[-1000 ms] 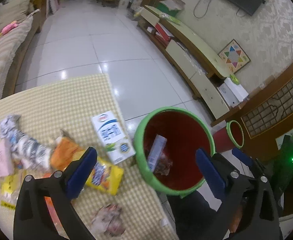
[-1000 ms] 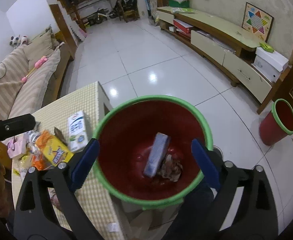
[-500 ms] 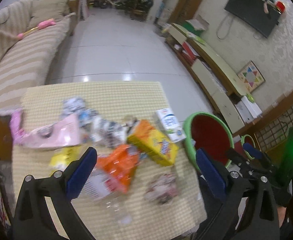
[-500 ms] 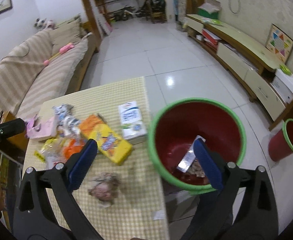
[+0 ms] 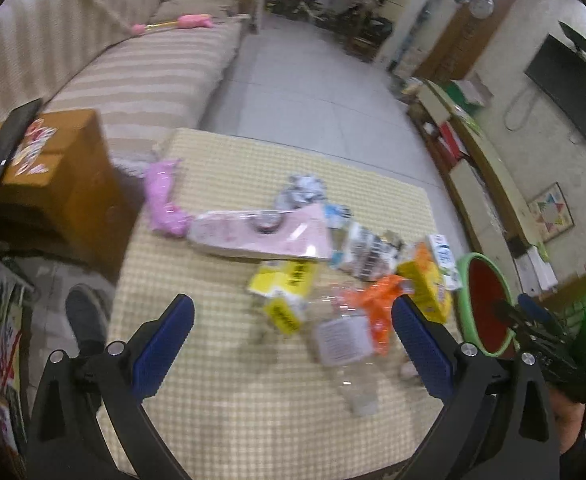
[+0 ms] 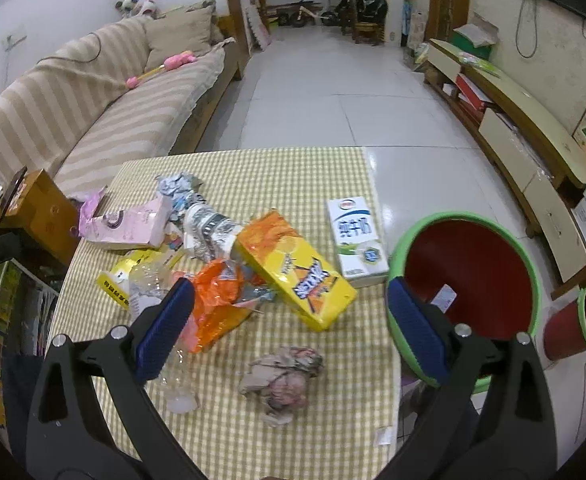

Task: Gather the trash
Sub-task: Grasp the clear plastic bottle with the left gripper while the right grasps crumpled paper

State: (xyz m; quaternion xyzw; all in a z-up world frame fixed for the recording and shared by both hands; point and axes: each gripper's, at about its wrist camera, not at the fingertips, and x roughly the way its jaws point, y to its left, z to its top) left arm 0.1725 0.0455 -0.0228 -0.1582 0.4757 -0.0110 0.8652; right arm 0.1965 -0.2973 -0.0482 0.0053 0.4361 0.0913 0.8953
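Observation:
Trash is heaped on a checked yellow tablecloth (image 6: 317,432): a yellow snack box (image 6: 293,270), a white milk carton (image 6: 355,240), an orange wrapper (image 6: 217,304), a crumpled paper wad (image 6: 283,376), a clear plastic bottle (image 6: 149,292) and a pink box (image 6: 129,226). A red bin with a green rim (image 6: 469,276) stands at the table's right edge with some trash inside. My right gripper (image 6: 289,328) hangs open above the paper wad. My left gripper (image 5: 293,348) is open over the bottle (image 5: 341,344) and the pink box (image 5: 261,234); the bin (image 5: 485,304) is at its right.
A striped sofa (image 6: 105,112) runs along the left, with a brown cardboard box (image 5: 49,160) beside the table. A low TV cabinet (image 6: 525,140) lines the right wall, and a second small red bin (image 6: 573,324) stands on the floor. White tiled floor (image 6: 333,80) stretches beyond the table.
Both grippers have swung left and back from over the red bin to over the trash pile. Both stay open with nothing in them.

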